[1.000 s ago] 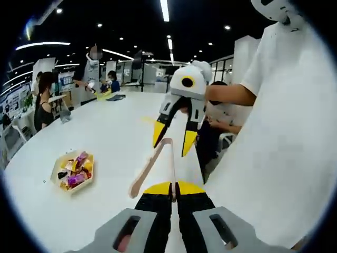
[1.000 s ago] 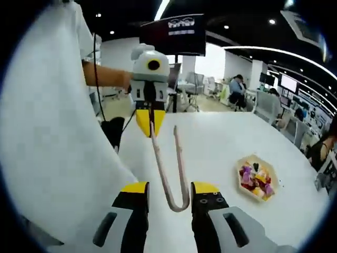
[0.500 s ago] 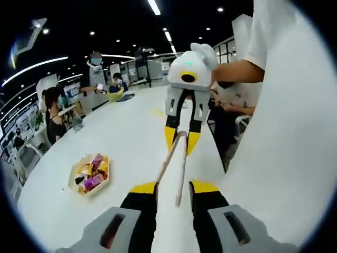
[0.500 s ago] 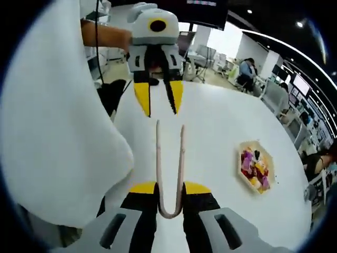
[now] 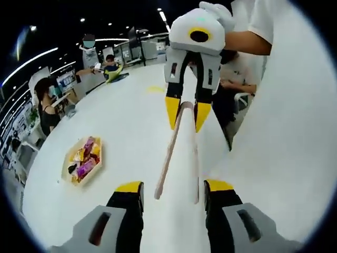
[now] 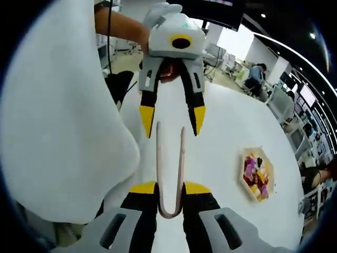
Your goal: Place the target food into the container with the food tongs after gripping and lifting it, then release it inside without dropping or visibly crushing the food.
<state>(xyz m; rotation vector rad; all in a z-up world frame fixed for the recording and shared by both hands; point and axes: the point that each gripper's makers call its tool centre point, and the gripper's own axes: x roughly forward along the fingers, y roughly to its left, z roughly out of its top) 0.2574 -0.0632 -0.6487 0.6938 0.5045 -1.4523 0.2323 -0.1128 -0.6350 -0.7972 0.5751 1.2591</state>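
In the right gripper view, the right gripper (image 6: 169, 190) is seen with its yellow-tipped jaws clamped on the bent end of the food tongs (image 6: 170, 174), the two pinkish arms of which run away toward 12 o'clock, a little apart and roughly parallel. Just beyond the tong tips, the left gripper (image 6: 171, 117) is seen pointing back toward the camera, its jaws spread wide on either side of those tips; no contact can be made out. It is gripped from behind by a hand (image 6: 138, 32) on a bare forearm at 11 o'clock.

In the left gripper view, the left gripper (image 5: 172, 191) is shown with jaws well apart, the free ends of the tongs (image 5: 176, 153) lying between them without touching either (one arm appears tan, the other nearly white against the table). At 12 o'clock the right gripper (image 5: 187, 112) is seen closed on the far bend.

The white table (image 5: 126, 132) is left open between the grippers and the tray (image 5: 82, 159), which lies at 9 o'clock in the left gripper view and at 3 o'clock (image 6: 257, 174) in the right gripper view, well apart from the tongs. Wrapped food (image 6: 255, 172) in purple, yellow and red is held in it. The table edge beside the grippers is bordered by the person's white shirt (image 6: 58, 116). Beyond the far edge, seated people (image 5: 45, 103) and desks are seen under ceiling lights.
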